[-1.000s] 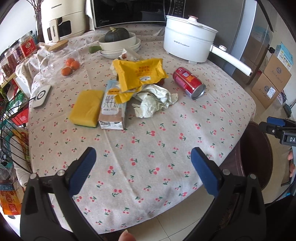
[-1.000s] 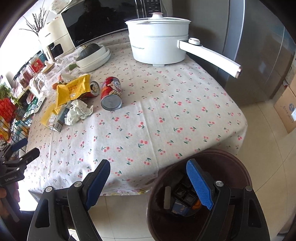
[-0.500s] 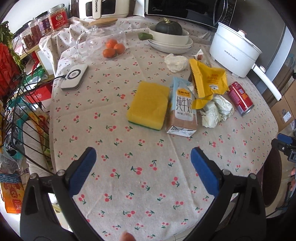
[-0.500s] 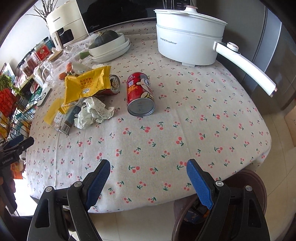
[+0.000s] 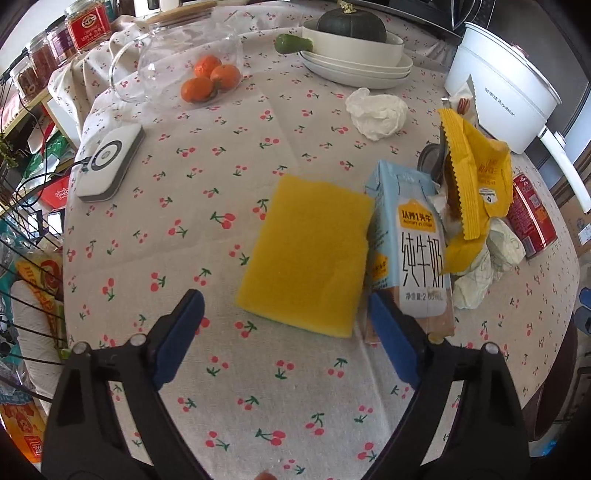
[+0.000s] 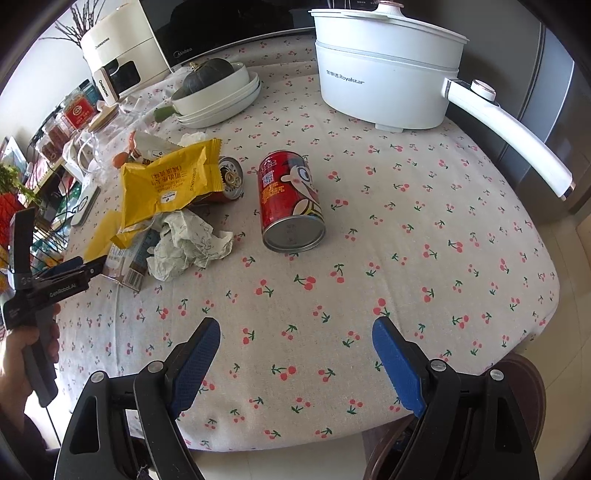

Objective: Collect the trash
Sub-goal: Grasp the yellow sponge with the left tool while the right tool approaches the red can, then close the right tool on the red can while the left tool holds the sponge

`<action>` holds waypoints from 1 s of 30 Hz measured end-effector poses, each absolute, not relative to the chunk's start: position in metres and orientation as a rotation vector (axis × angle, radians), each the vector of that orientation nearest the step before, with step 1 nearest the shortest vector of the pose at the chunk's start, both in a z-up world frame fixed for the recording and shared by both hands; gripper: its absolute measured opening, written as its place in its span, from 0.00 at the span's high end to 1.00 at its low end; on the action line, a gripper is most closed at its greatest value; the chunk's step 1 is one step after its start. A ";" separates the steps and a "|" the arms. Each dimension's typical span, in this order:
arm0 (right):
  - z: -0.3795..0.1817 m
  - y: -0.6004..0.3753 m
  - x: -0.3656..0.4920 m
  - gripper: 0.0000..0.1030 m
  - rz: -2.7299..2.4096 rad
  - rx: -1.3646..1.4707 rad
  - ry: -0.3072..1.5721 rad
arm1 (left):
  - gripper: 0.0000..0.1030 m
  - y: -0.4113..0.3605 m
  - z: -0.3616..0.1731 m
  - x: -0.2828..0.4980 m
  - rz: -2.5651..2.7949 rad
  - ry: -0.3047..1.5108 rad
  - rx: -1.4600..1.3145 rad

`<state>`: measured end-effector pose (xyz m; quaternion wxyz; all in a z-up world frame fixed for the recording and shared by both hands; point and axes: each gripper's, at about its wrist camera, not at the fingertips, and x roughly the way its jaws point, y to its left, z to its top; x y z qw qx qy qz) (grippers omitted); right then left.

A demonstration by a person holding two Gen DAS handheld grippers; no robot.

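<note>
My left gripper [image 5: 284, 332] is open and empty, low over the cherry tablecloth, just short of a yellow sponge [image 5: 308, 251]. A light blue milk carton [image 5: 413, 251] lies right of the sponge, by my right finger. Beyond it are a yellow snack wrapper [image 5: 476, 181], crumpled paper [image 5: 484, 266], a white tissue [image 5: 376, 112] and a red can [image 5: 532, 218]. My right gripper [image 6: 295, 354] is open and empty over the table's near edge. The red can [image 6: 288, 199] lies on its side ahead of it, with the wrapper [image 6: 166, 181], the paper [image 6: 188, 243] and a second can [image 6: 231, 179] to its left.
A brown trash bin [image 6: 528, 387] stands below the table edge at the right. A white electric pot [image 6: 384, 77] with a long handle, stacked plates with a squash [image 5: 351, 26], a glass jar of oranges [image 5: 207, 79] and a white charger [image 5: 109, 162] are on the table.
My left gripper moved forward and down toward the sponge and carton. My right gripper moved forward from above the bin to over the table edge, nearer the red can.
</note>
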<state>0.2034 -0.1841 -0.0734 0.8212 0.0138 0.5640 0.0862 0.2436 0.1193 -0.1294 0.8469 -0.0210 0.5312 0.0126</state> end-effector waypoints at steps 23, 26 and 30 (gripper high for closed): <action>-0.103 -0.170 0.277 0.17 0.191 0.052 1.116 | 0.42 0.142 -0.097 0.206 0.045 1.078 -0.216; -0.109 -0.168 0.281 0.19 0.193 0.045 1.119 | 0.42 0.144 -0.094 0.204 0.038 1.077 -0.224; -0.114 -0.162 0.283 0.41 0.209 0.024 1.116 | 0.42 0.143 -0.090 0.202 0.023 1.074 -0.225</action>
